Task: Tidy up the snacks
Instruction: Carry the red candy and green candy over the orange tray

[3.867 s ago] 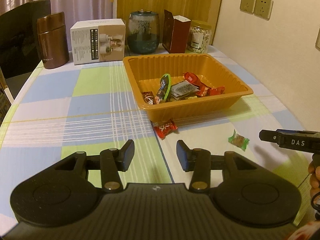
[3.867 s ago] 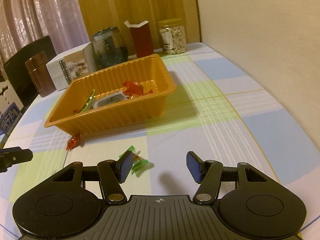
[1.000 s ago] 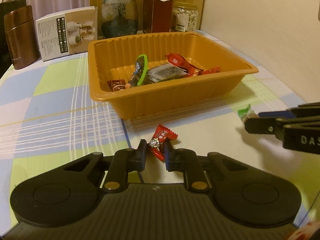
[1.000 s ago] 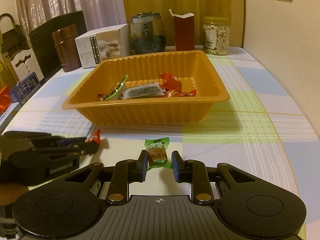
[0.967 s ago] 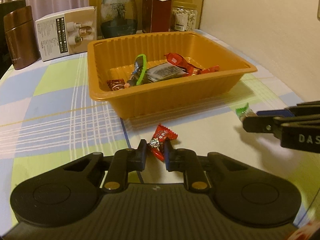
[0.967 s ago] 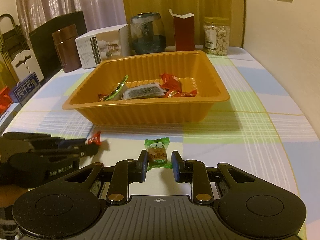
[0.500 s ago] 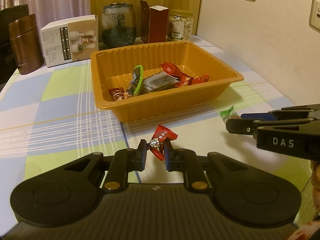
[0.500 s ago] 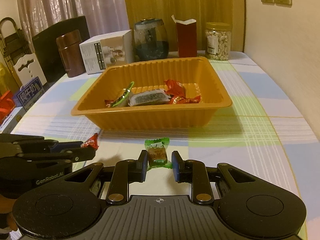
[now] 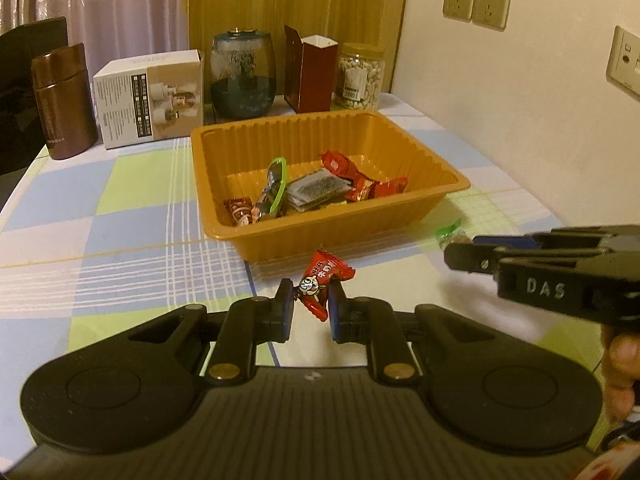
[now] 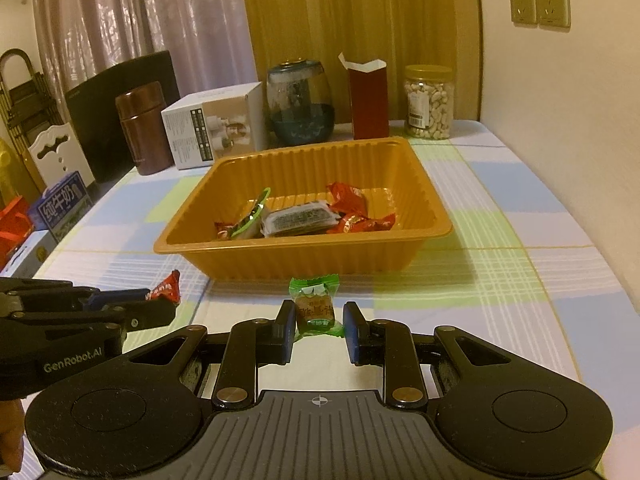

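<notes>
Snacks were what this was all about, and two of them were already pinched: the left gripper [image 9: 309, 309] was clamped on a red candy [image 9: 322, 286] right between its pads, and the right gripper [image 10: 317, 330] had its pads closed on a green-wrapped candy [image 10: 316, 306], though honestly a sliver of gap showed by the right pad, so how firm that hold was I couldn't say. Both looked lifted just off the checked tablecloth [image 9: 120, 240], but contact underneath was hard to judge. So I'd call the step carrying, with the pick done and the drop not yet made. Straight ahead of both grippers sat the orange tray [image 10: 304, 248], with a pile of wrapped snacks [image 10: 308, 216] already in it. Next move would probably need each candy raised over the near wall of the tray and let go above the pile, without the two grippers bumping each other since they sat side by side. Further back were a white box [image 10: 216, 132], a brown canister [image 10: 142, 128], a glass jar [image 10: 300, 106], a red carton [image 10: 368, 100] and a jar of nuts [image 10: 428, 102]. The labels were too blurry to read, and the tray's near wall hid part of its floor.
</notes>
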Demonstrator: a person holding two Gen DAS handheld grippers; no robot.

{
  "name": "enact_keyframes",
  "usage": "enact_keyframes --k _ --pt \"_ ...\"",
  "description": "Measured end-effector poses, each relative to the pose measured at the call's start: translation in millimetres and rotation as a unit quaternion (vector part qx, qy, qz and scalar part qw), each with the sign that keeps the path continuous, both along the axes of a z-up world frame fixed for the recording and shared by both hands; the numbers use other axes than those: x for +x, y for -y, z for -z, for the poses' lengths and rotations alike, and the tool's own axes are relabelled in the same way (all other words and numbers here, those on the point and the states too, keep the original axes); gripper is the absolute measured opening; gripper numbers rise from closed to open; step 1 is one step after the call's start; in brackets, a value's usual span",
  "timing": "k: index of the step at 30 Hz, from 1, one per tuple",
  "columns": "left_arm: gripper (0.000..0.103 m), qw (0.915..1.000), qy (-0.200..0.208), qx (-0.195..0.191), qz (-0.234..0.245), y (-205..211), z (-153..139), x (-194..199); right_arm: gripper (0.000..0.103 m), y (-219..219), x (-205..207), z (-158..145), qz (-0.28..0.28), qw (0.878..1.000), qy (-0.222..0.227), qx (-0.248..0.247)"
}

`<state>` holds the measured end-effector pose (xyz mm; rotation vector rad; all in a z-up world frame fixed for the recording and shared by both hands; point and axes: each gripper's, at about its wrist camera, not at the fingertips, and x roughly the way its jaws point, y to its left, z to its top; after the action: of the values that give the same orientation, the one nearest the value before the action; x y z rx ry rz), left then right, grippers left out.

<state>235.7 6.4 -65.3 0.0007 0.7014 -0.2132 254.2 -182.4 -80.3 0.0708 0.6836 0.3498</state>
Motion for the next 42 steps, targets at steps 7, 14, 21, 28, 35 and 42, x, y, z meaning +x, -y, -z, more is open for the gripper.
enact_keyframes --k 7,14,21,28,35,42 --pt "0.016 0.9999 0.016 -0.001 0.001 0.2 -9.7 3.1 0.026 0.0 0.0 -1.2 0.001 1.0 0.002 0.002" --pt "0.016 0.9997 0.025 0.002 0.003 0.8 -16.6 9.6 0.026 2.8 3.9 -6.8 0.007 1.0 0.011 0.006" --pt "0.016 0.9994 0.033 0.001 0.002 1.9 -24.7 20.6 0.026 5.0 10.4 -14.2 0.01 1.0 0.024 0.008" --pt "0.016 0.999 0.044 -0.004 0.003 0.3 -33.2 32.7 0.026 2.5 21.2 -24.0 0.013 0.999 0.039 0.01" --pt "0.016 0.9986 0.053 0.0 0.001 -1.8 -40.2 46.3 0.026 0.0 33.1 -32.0 0.014 0.998 0.051 0.016" --pt "0.016 0.9986 0.054 0.0 0.0 -1.8 -42.0 60.5 0.026 1.2 50.0 -36.8 0.021 0.998 0.059 0.022"
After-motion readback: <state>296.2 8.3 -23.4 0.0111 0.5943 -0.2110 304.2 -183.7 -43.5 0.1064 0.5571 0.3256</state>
